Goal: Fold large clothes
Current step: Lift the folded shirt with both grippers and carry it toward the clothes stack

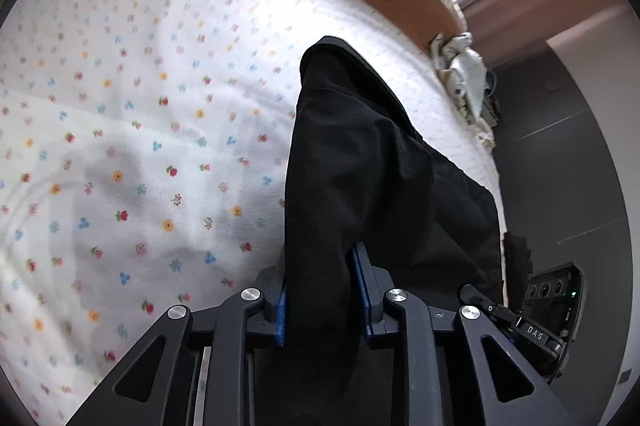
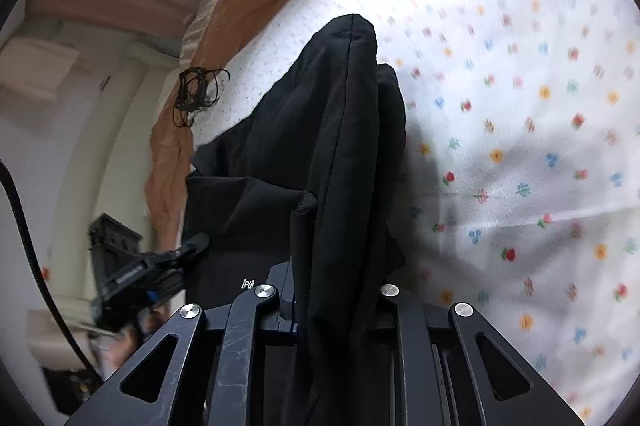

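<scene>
Black garment [image 1: 360, 165]: bunched, raised over floral bed sheet [image 1: 140, 145]. Left claw [image 1: 324, 302] clamped on cloth; right claw [image 2: 336, 306] likewise, apparently, pads mostly hidden by fabric.

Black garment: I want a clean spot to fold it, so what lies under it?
Under the black garment lies the floral sheet. The part it covers is hidden.

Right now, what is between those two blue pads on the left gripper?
A bunched fold of the black garment, pinched by the left gripper, as the left wrist view shows.
</scene>
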The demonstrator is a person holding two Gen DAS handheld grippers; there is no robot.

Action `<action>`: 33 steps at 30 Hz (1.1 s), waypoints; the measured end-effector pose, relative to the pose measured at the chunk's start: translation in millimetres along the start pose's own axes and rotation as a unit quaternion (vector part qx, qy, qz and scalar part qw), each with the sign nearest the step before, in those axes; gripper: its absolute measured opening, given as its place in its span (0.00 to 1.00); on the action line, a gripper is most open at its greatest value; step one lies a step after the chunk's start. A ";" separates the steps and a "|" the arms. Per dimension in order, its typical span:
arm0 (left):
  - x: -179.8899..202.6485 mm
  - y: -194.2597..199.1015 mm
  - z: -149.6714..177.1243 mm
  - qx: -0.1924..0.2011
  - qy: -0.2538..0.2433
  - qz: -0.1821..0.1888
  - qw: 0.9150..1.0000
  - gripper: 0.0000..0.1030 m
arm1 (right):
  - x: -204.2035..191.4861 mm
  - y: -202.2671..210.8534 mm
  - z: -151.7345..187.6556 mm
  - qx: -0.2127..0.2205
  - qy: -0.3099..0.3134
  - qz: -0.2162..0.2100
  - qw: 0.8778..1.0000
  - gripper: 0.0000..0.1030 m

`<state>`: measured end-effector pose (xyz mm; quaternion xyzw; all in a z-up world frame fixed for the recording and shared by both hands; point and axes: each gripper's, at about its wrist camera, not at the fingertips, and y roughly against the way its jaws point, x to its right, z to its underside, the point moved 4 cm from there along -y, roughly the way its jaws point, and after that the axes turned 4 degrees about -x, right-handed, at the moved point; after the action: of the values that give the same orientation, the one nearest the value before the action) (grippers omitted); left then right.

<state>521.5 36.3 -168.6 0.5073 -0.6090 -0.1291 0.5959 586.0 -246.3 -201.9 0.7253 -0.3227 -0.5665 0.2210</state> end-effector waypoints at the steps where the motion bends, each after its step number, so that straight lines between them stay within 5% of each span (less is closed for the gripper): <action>1: 3.5 5.9 0.6 0.005 -0.003 0.001 1.000 0.26 | -3.8 4.9 -0.4 0.005 0.005 0.005 1.000 0.18; 13: 56.6 93.4 26.1 0.059 -0.043 0.031 0.997 0.25 | -65.4 89.3 21.9 0.086 0.050 0.024 0.995 0.18; 33: 119.7 179.7 88.1 0.107 -0.094 0.072 0.987 0.25 | -131.8 209.3 94.4 0.170 0.114 0.047 0.978 0.18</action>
<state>389.5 -14.3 16.9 0.5087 -0.7077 -0.0671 0.4858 429.6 -292.7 6.6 0.7962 -0.4207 -0.4060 0.1556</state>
